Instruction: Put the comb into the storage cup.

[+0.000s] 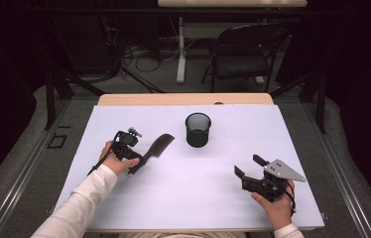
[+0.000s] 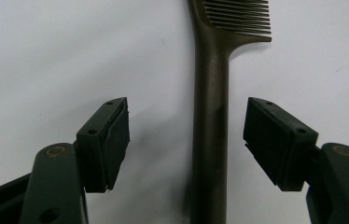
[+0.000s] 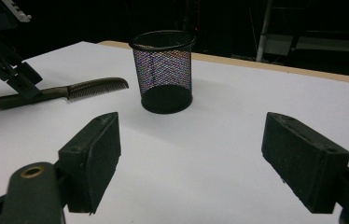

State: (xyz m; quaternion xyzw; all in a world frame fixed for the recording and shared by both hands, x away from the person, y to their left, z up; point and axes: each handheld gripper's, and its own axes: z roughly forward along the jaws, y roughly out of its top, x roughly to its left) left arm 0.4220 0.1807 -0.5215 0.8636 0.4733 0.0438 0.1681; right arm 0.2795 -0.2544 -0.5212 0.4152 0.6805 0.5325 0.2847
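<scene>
Item: comb [image 2: 211, 116], dark, long straight handle, fine teeth at one end. It lay flat on the white table sheet [image 1: 198, 188], left of centre, its toothed end pointing toward the mesh cup [image 1: 198, 129] and its handle end toward the person's left hand [image 1: 119, 161].

Item: left gripper [image 2: 186, 140], held over the comb's handle. The handle ran between the two pads (nearer the right-hand pad as that gripper's own view had it), with a gap showing on either side, so the pads were not pressing on it; the tongs were released around it rather than clenched.

Item: mesh cup, black wire, round, upright, standing on the sheet near the middle toward the far edge, well apart from the comb's teeth.

Item: right gripper [image 1: 249, 167], held in the right hand [image 1: 275, 206] at the near right of the table, a grey three-cornered plate [image 1: 283, 170] on top. Its jaws stood wide apart with nothing between them, aimed across the sheet toward the cup.

Item: folding chair [image 1: 243, 49], dark, on the floor beyond the table.
</scene>
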